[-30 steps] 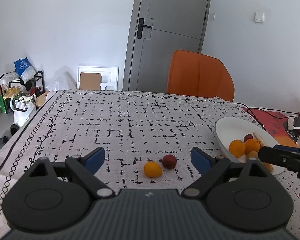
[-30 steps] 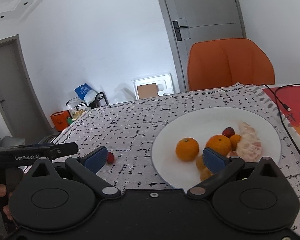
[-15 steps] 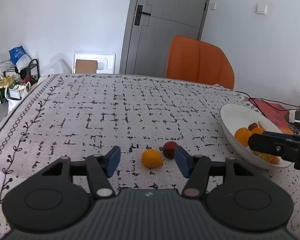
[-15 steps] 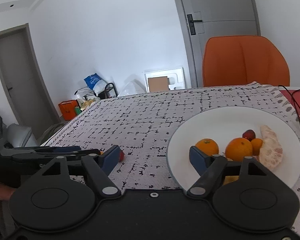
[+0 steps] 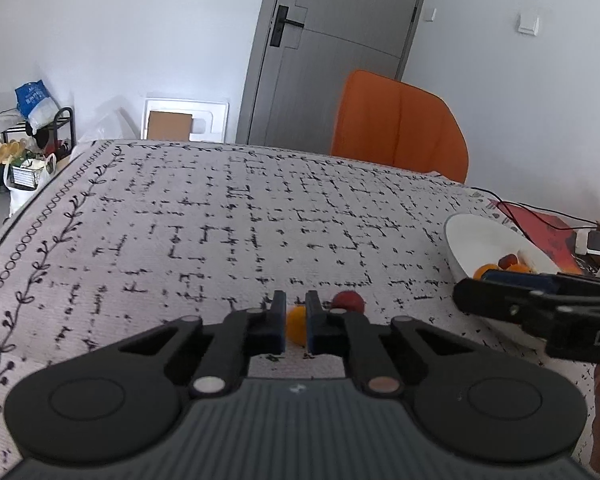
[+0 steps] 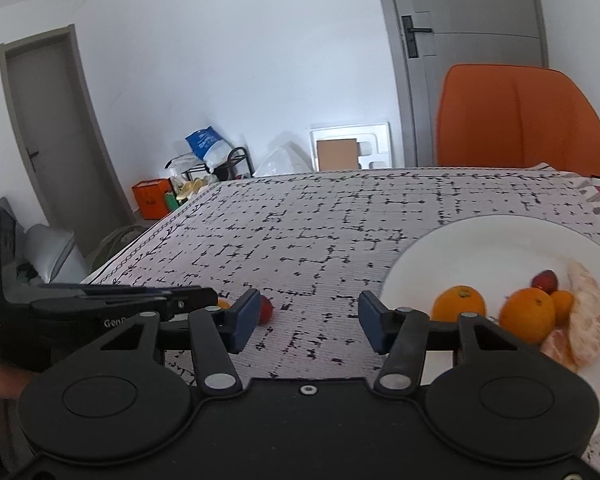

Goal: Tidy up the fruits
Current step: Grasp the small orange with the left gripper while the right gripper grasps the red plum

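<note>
My left gripper [image 5: 296, 326] is shut on a small orange fruit [image 5: 296, 324] low over the patterned tablecloth. A small red fruit [image 5: 347, 301] lies on the cloth just right of it, also in the right wrist view [image 6: 265, 309]. My right gripper [image 6: 308, 316] is open and empty over the cloth, left of the white plate [image 6: 480, 240]. The plate holds two oranges [image 6: 458, 304], a smaller orange fruit, a red fruit [image 6: 545, 280] and peeled citrus segments [image 6: 588, 320]. The left gripper's body [image 6: 120, 300] shows at the left of the right wrist view.
An orange chair [image 5: 400, 124] stands behind the table's far edge. A red mat and cables [image 5: 540, 228] lie right of the plate [image 5: 484, 240]. Bags and a rack [image 5: 24, 140] stand on the floor to the left. A grey door [image 5: 332, 40] is behind.
My left gripper's fingers have closed onto the small orange fruit. My right gripper has drifted left, off the plate, and stayed open.
</note>
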Tool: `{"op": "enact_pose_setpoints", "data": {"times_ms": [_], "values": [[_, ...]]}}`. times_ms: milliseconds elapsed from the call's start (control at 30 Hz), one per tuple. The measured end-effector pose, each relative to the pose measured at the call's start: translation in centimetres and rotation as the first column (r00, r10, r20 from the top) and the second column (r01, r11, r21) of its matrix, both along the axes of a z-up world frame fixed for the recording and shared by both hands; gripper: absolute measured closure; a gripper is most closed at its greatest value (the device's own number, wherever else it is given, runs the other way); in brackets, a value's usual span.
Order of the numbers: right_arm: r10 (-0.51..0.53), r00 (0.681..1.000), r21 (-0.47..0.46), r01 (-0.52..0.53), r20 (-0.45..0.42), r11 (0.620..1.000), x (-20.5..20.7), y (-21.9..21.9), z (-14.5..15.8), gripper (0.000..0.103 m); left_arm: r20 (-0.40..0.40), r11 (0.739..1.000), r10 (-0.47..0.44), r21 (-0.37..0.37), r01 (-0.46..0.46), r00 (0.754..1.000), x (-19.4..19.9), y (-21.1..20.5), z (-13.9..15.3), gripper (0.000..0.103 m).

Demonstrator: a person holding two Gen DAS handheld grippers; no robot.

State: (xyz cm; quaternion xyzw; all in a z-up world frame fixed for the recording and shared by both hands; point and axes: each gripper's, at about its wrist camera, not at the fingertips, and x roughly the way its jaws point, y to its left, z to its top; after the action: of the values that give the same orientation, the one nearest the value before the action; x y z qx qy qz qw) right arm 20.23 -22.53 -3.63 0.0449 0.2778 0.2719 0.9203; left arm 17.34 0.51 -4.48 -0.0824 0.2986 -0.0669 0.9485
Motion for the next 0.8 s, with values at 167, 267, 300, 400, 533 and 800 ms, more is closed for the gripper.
{"op": "enact_pose_setpoints", "data": {"times_ms": [167,267,300,400,533,800], "values": [[0.021,1.0,-0.01,-0.021,-0.001,1.0,0.3,1.1,0.1,0.049,-0.025,1.0,0.01,-0.018,-0.011,1.0,0.2,0.7,0.0,0.094],[0.021,1.0,-0.01,-0.021,-0.001,1.0,0.3,1.2,0.1,0.049,-0.025,0.999,0.018,-0.031,-0.019,1.0,0.1,1.0,0.2,0.09],[0.02,1.0,-0.011,-0.02,-0.001,1.0,0.3,1.2,0.1,0.049,-0.023,0.999,0.016,-0.031,-0.017,1.0,0.1,1.0,0.2,0.09],[0.015,1.0,-0.017,-0.015,-0.003,1.0,0.2,1.0,0.1,0.049,-0.036,0.999,0.015,-0.039,-0.016,0.999,0.2,1.0,0.2,0.085],[0.003,1.0,-0.025,-0.003,0.002,1.0,0.0,0.4,0.1,0.049,-0.049,0.999,0.009,-0.048,-0.011,0.999,0.5,0.8,-0.2,0.075],[-0.001,1.0,-0.032,0.001,0.0,0.999,0.1,0.6,0.0,0.049,-0.066,0.998,-0.014,-0.055,0.011,0.998,0.9,0.2,-1.0,0.065]]}}
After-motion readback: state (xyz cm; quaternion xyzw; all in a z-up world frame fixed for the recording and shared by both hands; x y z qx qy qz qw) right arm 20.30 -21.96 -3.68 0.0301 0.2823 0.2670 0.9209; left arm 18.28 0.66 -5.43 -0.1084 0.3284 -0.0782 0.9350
